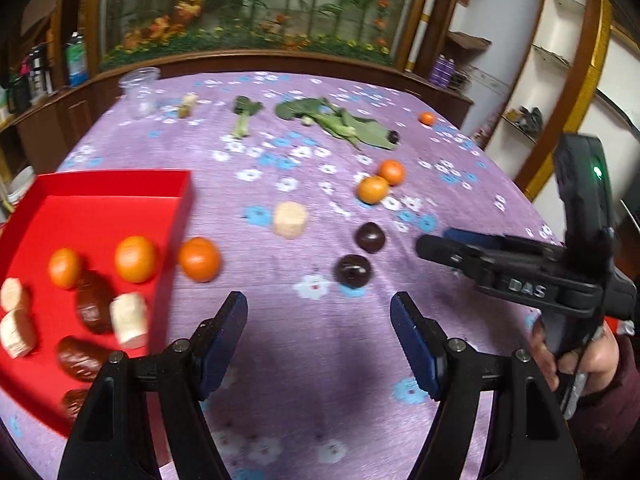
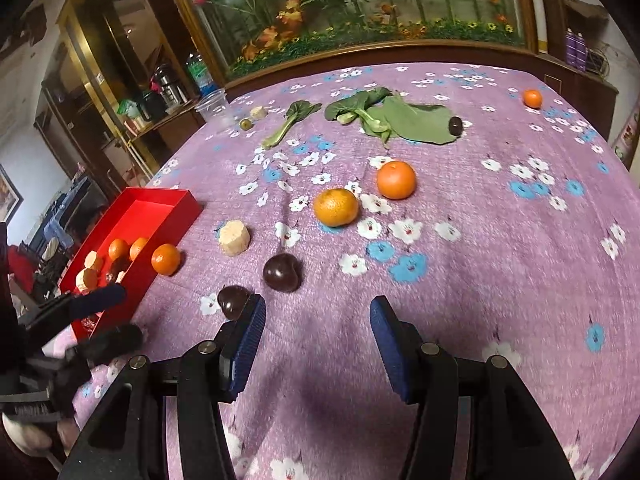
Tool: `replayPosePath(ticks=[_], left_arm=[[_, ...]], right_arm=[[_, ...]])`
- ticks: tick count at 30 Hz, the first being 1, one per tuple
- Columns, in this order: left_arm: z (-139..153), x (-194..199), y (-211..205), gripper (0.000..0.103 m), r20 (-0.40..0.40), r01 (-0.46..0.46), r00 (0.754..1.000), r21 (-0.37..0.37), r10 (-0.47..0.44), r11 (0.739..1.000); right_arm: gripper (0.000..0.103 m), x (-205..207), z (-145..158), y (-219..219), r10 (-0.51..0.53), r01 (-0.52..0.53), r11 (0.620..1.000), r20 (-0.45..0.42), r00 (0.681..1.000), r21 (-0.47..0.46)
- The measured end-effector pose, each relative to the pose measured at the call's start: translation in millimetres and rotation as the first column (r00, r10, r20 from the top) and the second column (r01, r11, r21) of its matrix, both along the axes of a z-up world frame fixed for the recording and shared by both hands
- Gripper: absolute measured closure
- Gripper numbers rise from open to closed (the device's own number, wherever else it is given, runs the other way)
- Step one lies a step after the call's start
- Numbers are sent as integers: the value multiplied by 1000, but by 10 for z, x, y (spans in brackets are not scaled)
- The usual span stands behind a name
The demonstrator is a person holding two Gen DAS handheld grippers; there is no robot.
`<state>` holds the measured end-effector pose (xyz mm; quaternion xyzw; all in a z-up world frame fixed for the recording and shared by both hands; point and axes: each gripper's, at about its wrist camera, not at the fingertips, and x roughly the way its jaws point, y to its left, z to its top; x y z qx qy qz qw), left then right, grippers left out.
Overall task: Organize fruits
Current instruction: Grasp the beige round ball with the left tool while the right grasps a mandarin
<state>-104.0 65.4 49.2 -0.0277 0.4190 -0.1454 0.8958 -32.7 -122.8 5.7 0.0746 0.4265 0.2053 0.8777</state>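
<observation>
Left wrist view shows the left gripper point(image 1: 319, 322) with its blue-padded jaws spread wide and nothing between them, hovering above the purple flowered tablecloth point(image 1: 320, 360). At nine o'clock from it sits the shallow red cardboard tray point(image 1: 120, 208), which holds two small orange mandarins point(image 1: 135, 259), three pale cut cylinder pieces point(image 1: 129, 320) and several dark brown glossy dates point(image 1: 93, 307). One loose orange mandarin point(image 1: 199, 259) lies on the cloth just beside the tray's right wall, at eleven o'clock from the gripper. At twelve to one o'clock rest two dark purple round fruits point(image 1: 353, 271), near each other, with a pale cylinder chunk point(image 1: 290, 218) beyond them and a pair of touching orange mandarins point(image 1: 378, 183) farther up. Green leafy vegetables point(image 1: 340, 122) lie across the far side of the table, and a lone far mandarin point(image 1: 427, 118) sits at their right. A clear plastic cup point(image 1: 141, 90) stands at the far left. The right gripper point(image 1: 430, 245) enters at three o'clock, and in the right wrist view its own jaws point(image 2: 318, 322) are likewise wide apart and empty. There the nearer dark fruit point(image 2: 234, 301) lies at ten o'clock, just beside the left pad.
</observation>
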Motion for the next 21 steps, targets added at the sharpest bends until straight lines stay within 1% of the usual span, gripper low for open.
replayPosePath(ticks=[3, 5, 7, 9, 10, 11, 14, 19, 21], left_arm=[[17, 145, -26, 30, 3, 3, 1000, -20, -3, 1000], [49, 305, -28, 30, 20, -14, 1000, -3, 14, 1000], [36, 470, -37, 34, 26, -30, 999, 24, 30, 999], [-9, 637, -35, 48, 5, -36, 999, 30, 36, 999], [-44, 715, -40, 52, -7, -37, 999, 32, 38, 999], [-87, 792, -42, 57, -22, -40, 999, 39, 41, 998], [-214, 951, -54, 58, -54, -37, 998, 39, 40, 999], [-375, 1089, -88, 58, -85, -20, 996, 50, 25, 999], [-379, 1105, -124, 59, -65, -10, 998, 67, 14, 998]], right_arm=[[44, 137, 22, 3, -14, 14, 1000, 8, 1000, -5], [44, 251, 35, 1, -25, 25, 1000, 6, 1000, 6], [44, 367, 51, 23, -31, 31, 999, 10, 999, 9], [44, 461, 54, 75, -26, 26, 1000, 22, 999, -4], [44, 495, 44, 103, -24, 24, 1000, 26, 999, -14], [44, 531, 30, 133, -23, 23, 999, 29, 999, -29], [44, 632, -38, 212, -16, 17, 998, 27, 1000, -68], [44, 751, -134, 279, -16, 17, 995, 12, 1000, -101], [44, 796, -163, 299, -17, 17, 995, 6, 1000, -103]])
